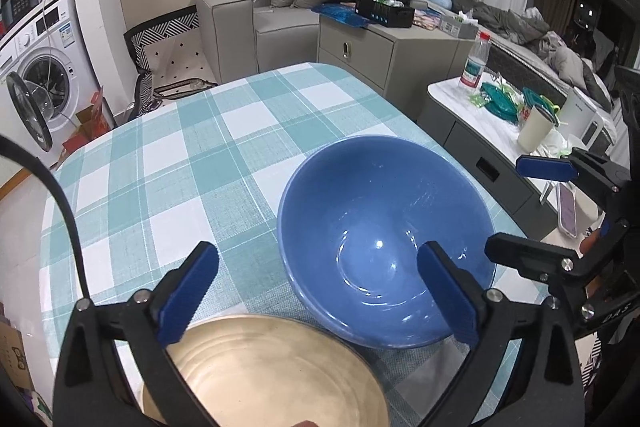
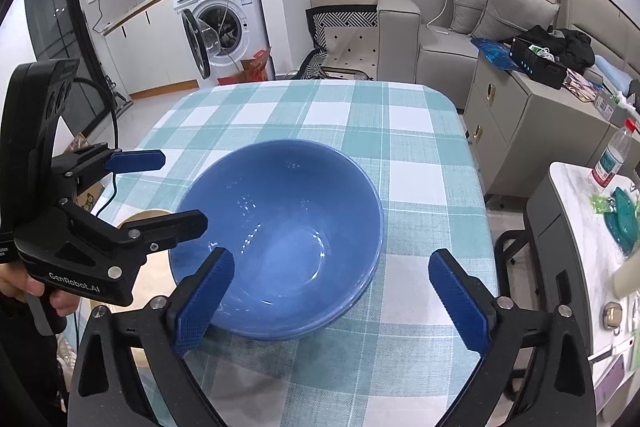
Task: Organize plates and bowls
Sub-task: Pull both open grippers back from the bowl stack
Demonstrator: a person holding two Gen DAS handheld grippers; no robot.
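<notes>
Blue ceramic bowl sits upright near the right-hand edge of the checked tablecloth, and a tan plate lies flat right beside it, on the left; from the left wrist view the bowl's rim seems to overlap the plate's edge a bit, can't say if they actually touch.

Step-wise this looks like the very start of the stacking bit; nothing is lifted, both pieces rest on the table. My guess is the bowl goes onto the plate, so the next move wants one gripper to close on the bowl's rim, one finger inside and one outside, then lift it straight so it doesn't tip or scrape the plate.

Left gripper is spread wide and holds nothing; it hovers over the plate's far edge, its right finger showing in front of the bowl's inside, contact unclear.

Right gripper is also wide apart and empty; its left finger sits at the bowl's near rim, maybe just touching, while the other finger hangs over bare cloth to the right of the bowl.
</notes>
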